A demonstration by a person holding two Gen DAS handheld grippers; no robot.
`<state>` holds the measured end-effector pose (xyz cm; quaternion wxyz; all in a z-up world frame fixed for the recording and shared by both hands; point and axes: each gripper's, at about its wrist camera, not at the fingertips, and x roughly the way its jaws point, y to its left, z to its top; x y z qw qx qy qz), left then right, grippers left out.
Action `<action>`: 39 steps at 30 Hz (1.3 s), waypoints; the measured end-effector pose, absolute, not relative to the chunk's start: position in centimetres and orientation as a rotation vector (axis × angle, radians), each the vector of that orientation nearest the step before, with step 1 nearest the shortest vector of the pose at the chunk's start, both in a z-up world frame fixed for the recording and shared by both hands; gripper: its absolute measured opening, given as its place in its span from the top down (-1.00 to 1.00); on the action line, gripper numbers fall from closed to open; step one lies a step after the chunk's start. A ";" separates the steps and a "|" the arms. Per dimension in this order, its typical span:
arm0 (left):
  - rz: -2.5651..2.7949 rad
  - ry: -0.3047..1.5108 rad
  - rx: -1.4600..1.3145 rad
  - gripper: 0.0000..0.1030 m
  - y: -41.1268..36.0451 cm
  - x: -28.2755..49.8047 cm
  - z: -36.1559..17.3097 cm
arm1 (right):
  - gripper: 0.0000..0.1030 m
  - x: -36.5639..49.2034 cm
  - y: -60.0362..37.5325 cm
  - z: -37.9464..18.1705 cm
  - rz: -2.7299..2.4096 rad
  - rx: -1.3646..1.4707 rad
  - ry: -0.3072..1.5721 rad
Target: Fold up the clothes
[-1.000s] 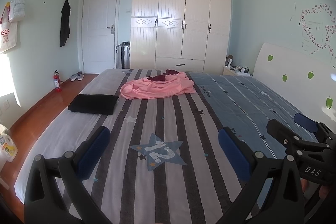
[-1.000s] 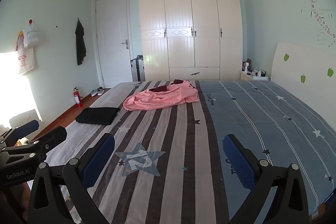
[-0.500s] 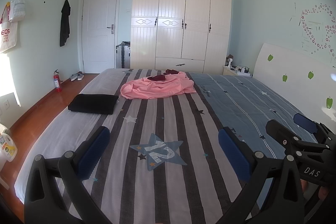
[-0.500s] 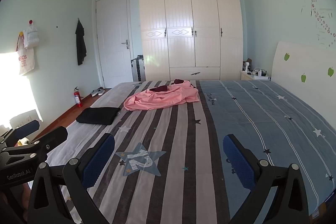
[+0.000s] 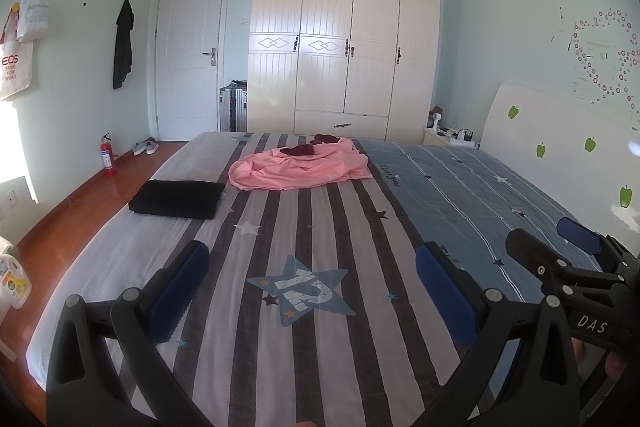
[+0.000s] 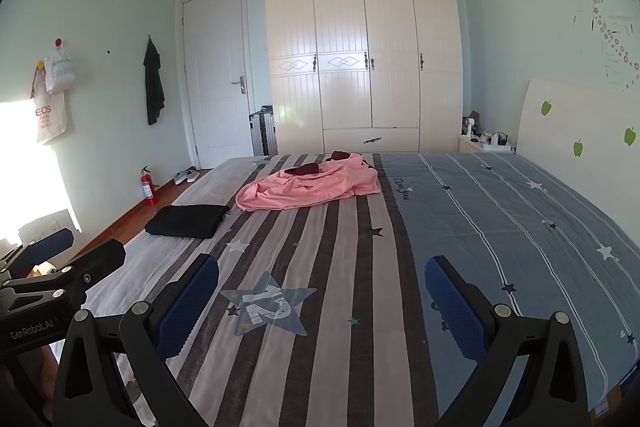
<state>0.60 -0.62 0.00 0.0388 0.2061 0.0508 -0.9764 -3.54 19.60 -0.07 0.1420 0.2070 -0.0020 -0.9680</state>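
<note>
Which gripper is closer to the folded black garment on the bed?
Left. The left gripper sits nearer the black garment on its side; the right gripper hovers farther right.

Black left gripper (image 5: 312, 281), blue ribbed pads (image 5: 179, 285), silver screws, "DAS" lettering

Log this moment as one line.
left gripper open | right gripper open | pink garment unfolded, far | black garment folded

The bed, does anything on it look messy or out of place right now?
Yes. The pink garment lies crumpled in a heap at the far end of the bed, with dark red pieces on top of it. By contrast, the black garment to its left is already folded flat. Both grippers are open and empty.
</note>
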 end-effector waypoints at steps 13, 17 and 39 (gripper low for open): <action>-2.962 0.200 0.843 -0.99 -5.1 -6.0 -11.0 | -0.98 -10.3 17.7 -9.9 -2.711 0.754 -0.032; -2.923 0.200 0.919 -0.99 -6.9 -11.0 -16.6 | -0.98 -15.9 15.9 -15.4 -2.714 0.868 0.005; -2.671 0.379 1.297 -0.86 -14.5 -35.9 -16.6 | -0.98 -39.0 14.0 -16.6 -2.565 1.345 -0.025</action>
